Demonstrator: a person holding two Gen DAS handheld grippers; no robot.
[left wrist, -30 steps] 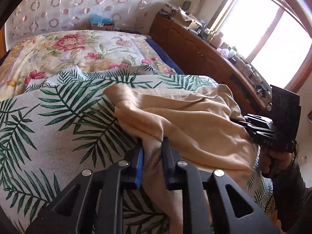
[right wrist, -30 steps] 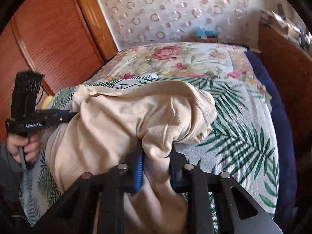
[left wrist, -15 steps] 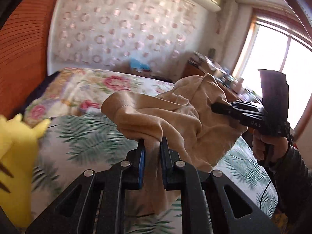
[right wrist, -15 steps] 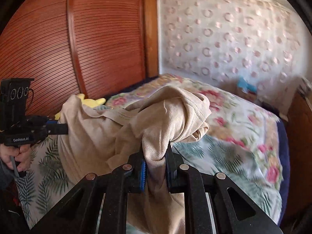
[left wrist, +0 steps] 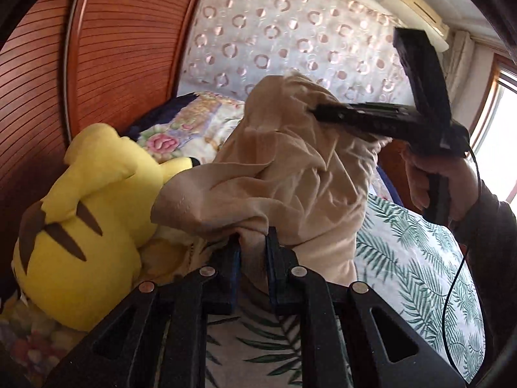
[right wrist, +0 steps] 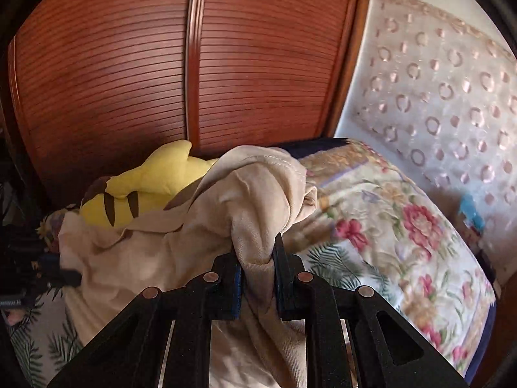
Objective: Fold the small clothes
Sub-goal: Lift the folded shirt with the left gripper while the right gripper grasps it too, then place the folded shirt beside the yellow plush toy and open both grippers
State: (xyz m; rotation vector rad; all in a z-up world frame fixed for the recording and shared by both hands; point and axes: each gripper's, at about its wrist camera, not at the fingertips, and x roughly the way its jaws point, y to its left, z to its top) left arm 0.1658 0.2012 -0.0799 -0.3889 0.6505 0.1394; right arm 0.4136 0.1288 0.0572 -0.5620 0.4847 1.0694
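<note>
Left hand-held gripper (left wrist: 252, 242): jaws nearly closed, pinching fold of beige garment (left wrist: 290, 174). Right hand-held gripper (right wrist: 257, 249): likewise clamped on bunched edge of same garment, jaws narrow. Garment lifted off bed (left wrist: 420, 258), slung between 2 grippers, hanging in loose folds over palm-leaf cover. Yellow plush toy (left wrist: 87, 220) just beside garment, against wooden slatted headboard (right wrist: 129, 64). Floral quilt (right wrist: 404, 226) further along bed.

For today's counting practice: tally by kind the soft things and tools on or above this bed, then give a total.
Beige cotton garment: 1
Yellow plush toy with brown stripes: 1
Black hand-held gripper: 2, left and right
Total: 4
</note>
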